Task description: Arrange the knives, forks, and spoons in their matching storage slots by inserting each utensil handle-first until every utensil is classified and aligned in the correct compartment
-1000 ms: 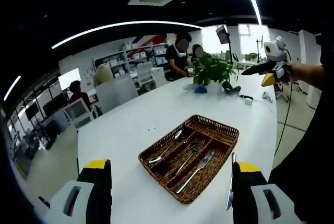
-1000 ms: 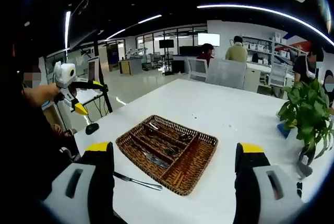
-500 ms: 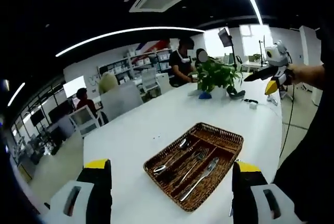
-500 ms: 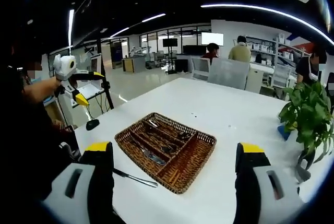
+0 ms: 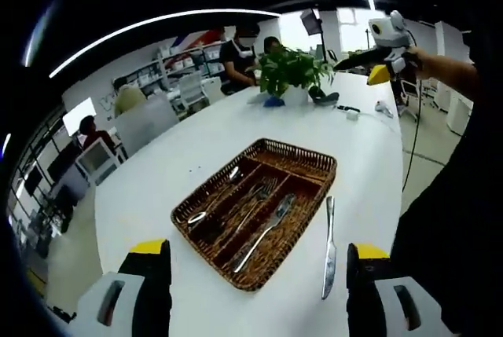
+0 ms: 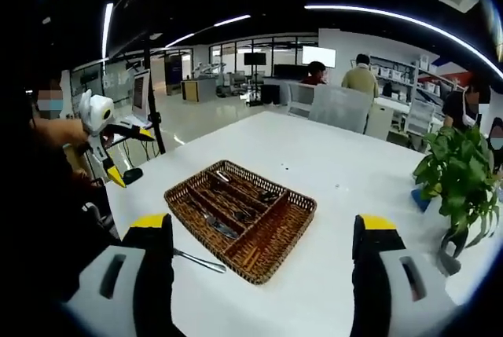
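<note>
- Jaws of the left gripper (image 5: 255, 294) stand wide apart, holding nothing, above the white table (image 5: 157, 188); the right gripper (image 6: 263, 286) is likewise spread and empty.
- Knife (image 5: 328, 247) lies loose on the table just beside the tray's right side, its long axis running near to far, blade end nearest.
- Wicker tray (image 5: 314, 166) sits diagonally; a knife, fork (image 5: 255, 199) and spoon (image 5: 214, 199) lie lengthwise in its slots.
- In the right gripper view the utensils inside the tray are hard to tell apart.
- Plant (image 5: 292, 70) stands at the far end.
</note>
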Tool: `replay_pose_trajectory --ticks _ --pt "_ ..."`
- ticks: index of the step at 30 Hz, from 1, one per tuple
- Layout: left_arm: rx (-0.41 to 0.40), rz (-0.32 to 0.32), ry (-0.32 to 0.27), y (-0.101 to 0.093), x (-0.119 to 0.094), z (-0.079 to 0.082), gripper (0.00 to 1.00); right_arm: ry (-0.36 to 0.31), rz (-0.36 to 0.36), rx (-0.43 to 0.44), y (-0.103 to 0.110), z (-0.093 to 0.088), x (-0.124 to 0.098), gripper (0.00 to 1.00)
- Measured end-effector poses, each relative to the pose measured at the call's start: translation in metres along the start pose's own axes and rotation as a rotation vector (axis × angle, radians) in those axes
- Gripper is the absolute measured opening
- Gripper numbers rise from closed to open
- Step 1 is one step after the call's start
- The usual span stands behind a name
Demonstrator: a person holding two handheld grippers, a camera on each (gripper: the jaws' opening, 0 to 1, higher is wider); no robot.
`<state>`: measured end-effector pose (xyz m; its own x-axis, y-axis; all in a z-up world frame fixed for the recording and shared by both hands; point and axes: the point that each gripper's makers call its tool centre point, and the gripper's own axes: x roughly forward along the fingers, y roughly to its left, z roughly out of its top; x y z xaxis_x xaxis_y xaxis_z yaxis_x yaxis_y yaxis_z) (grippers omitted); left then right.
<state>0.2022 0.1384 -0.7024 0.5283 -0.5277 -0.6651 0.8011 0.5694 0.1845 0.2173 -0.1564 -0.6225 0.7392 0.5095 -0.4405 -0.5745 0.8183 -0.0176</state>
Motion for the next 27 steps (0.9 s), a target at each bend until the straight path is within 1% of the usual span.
replay_pose_trajectory --ticks 1,2,3,4,5,6,7,8,9,12,15,17,18,20,21,23,24,25,26,27 --pt "0.018 -0.008 0.022 -0.004 0.002 -0.004 0.97 -0.002 0.001 0.001 0.001 -0.001 0.001 0.97" --pt "0.027 -0.012 0.032 -0.005 0.002 -0.006 0.97 -0.003 0.002 0.003 0.002 -0.001 0.001 0.98" --pt "0.042 -0.016 0.047 -0.009 0.007 -0.011 0.99 -0.012 0.014 0.012 0.006 -0.002 0.002 0.99" --pt "0.045 -0.006 0.043 -0.009 0.01 -0.011 1.0 -0.012 0.021 0.025 0.009 -0.002 0.002 1.0" --pt "0.047 -0.003 0.044 -0.011 0.013 -0.014 1.0 -0.029 0.047 0.026 0.015 0.0 0.004 1.0" --pt "0.047 -0.009 0.054 -0.013 0.016 -0.016 1.0 -0.041 0.053 0.022 0.016 0.001 0.005 1.0" --pt "0.048 -0.028 0.07 -0.018 0.019 -0.02 1.0 -0.045 0.052 0.015 0.017 0.001 0.006 1.0" --pt "0.047 -0.032 0.069 -0.02 0.022 -0.021 1.0 -0.039 0.047 0.013 0.016 -0.002 0.008 1.0" --pt "0.045 -0.044 0.088 -0.023 0.026 -0.025 1.0 -0.034 0.033 -0.004 0.014 -0.004 0.008 1.0" --pt "0.093 -0.064 0.12 -0.031 0.036 -0.034 1.0 -0.011 0.031 -0.046 0.016 -0.009 0.01 1.0" --pt "0.105 -0.076 0.121 -0.038 0.047 -0.042 1.0 0.0 0.035 -0.058 0.017 -0.014 0.011 1.0" --pt "0.061 -0.101 0.117 -0.047 0.058 -0.05 1.0 0.002 0.05 -0.043 0.021 -0.014 0.01 1.0" --pt "0.059 -0.116 0.131 -0.053 0.064 -0.057 1.0 0.002 0.057 -0.036 0.023 -0.014 0.01 1.0" --pt "0.08 -0.113 0.166 -0.056 0.071 -0.069 1.0 0.002 0.063 -0.043 0.026 -0.014 0.011 0.99" --pt "0.078 -0.117 0.17 -0.058 0.075 -0.074 0.99 0.006 0.066 -0.063 0.029 -0.015 0.011 0.99" --pt "0.07 -0.138 0.191 -0.065 0.08 -0.082 0.91 0.008 0.076 -0.076 0.033 -0.017 0.012 0.99" --pt "0.076 -0.14 0.201 -0.067 0.082 -0.086 0.9 0.01 0.082 -0.077 0.035 -0.019 0.012 0.99" --pt "0.077 -0.15 0.222 -0.07 0.085 -0.092 0.9 0.017 0.086 -0.077 0.036 -0.022 0.012 0.99" --pt "0.066 -0.162 0.252 -0.075 0.083 -0.097 0.89 0.022 0.086 -0.077 0.036 -0.024 0.012 0.99" --pt "0.101 -0.115 0.222 -0.066 0.086 -0.089 0.86 0.023 0.086 -0.075 0.037 -0.026 0.012 0.99"
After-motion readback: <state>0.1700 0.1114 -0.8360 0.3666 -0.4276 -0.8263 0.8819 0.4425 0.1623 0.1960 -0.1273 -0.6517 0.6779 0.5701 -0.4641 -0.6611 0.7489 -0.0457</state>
